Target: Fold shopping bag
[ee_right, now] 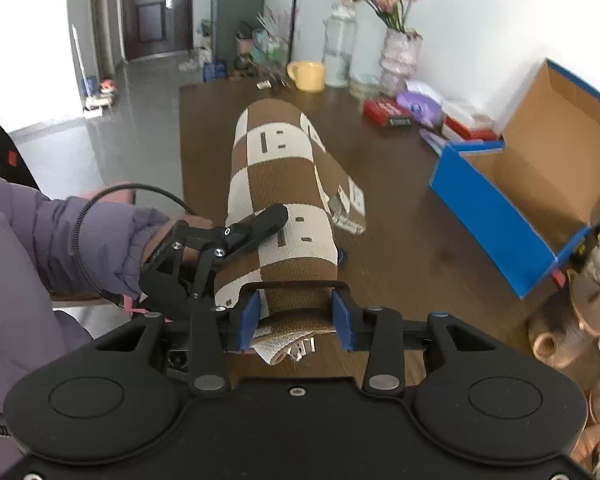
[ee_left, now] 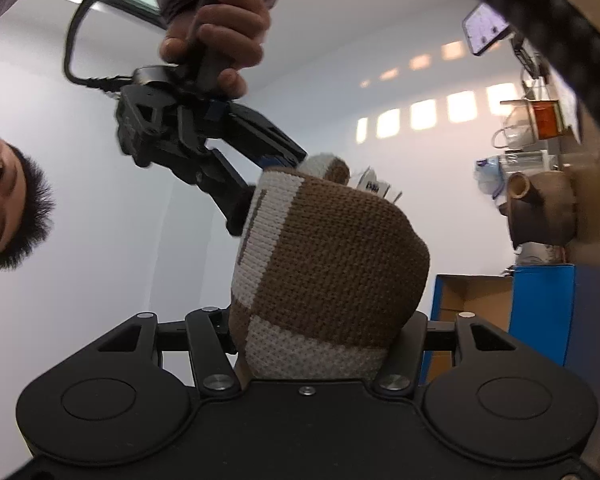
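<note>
The shopping bag (ee_right: pixel 280 184) is a brown-and-white checked knit, rolled into a thick tube and held above the wooden table (ee_right: pixel 400 216). My left gripper (ee_right: pixel 276 232) is shut across the middle of the roll, one black finger (ee_right: pixel 266 218) lying over it. The right gripper (ee_right: pixel 296 300) has its blue pads (ee_right: pixel 342 312) on both sides of the near end, shut on it, with a loose folded edge hanging below. In the left wrist view the roll (ee_left: pixel 332 256) rises from my left gripper (ee_left: pixel 316 320), whose fingertips it hides. The right gripper (ee_left: pixel 264 188) grips its top end.
An open blue shoebox (ee_right: pixel 512 208) stands on the table at the right. At the far edge are a yellow mug (ee_right: pixel 308 75), a glass jar (ee_right: pixel 339 52), a vase of pink flowers (ee_right: pixel 400 60) and a red box (ee_right: pixel 388 114). A purple sleeve (ee_right: pixel 80 240) fills the left.
</note>
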The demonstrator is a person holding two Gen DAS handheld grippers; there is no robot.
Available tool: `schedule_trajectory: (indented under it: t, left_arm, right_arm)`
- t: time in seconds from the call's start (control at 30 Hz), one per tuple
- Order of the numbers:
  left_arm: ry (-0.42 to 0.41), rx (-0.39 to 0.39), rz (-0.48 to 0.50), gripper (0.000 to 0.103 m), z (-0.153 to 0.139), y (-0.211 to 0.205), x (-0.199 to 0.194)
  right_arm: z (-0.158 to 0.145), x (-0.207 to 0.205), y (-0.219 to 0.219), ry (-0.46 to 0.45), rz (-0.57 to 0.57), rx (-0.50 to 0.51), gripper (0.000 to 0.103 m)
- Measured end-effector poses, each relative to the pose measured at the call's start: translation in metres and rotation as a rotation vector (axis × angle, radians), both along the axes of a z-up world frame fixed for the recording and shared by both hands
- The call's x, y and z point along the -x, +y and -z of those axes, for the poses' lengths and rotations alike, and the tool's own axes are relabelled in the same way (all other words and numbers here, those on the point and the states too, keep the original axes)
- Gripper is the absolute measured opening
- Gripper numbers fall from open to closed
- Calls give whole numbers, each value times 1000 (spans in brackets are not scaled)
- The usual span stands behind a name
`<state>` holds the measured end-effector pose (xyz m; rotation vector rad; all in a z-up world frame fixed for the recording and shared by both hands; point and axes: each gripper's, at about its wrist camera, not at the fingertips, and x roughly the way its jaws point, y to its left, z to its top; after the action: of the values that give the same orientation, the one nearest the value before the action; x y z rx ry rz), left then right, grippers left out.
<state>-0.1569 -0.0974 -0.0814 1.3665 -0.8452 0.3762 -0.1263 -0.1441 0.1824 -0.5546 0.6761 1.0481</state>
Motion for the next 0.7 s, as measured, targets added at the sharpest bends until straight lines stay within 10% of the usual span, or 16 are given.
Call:
schedule_trajectory:
  t: [0.3, 0.7]
  left_arm:
    - [72, 46, -23, 53, -3, -2, -3]
    - [153, 354, 35, 50, -37, -7, 13]
  right_arm:
    - [7, 0, -2, 26, 39, 52, 43]
    - [11, -10, -20, 130, 72, -184, 49]
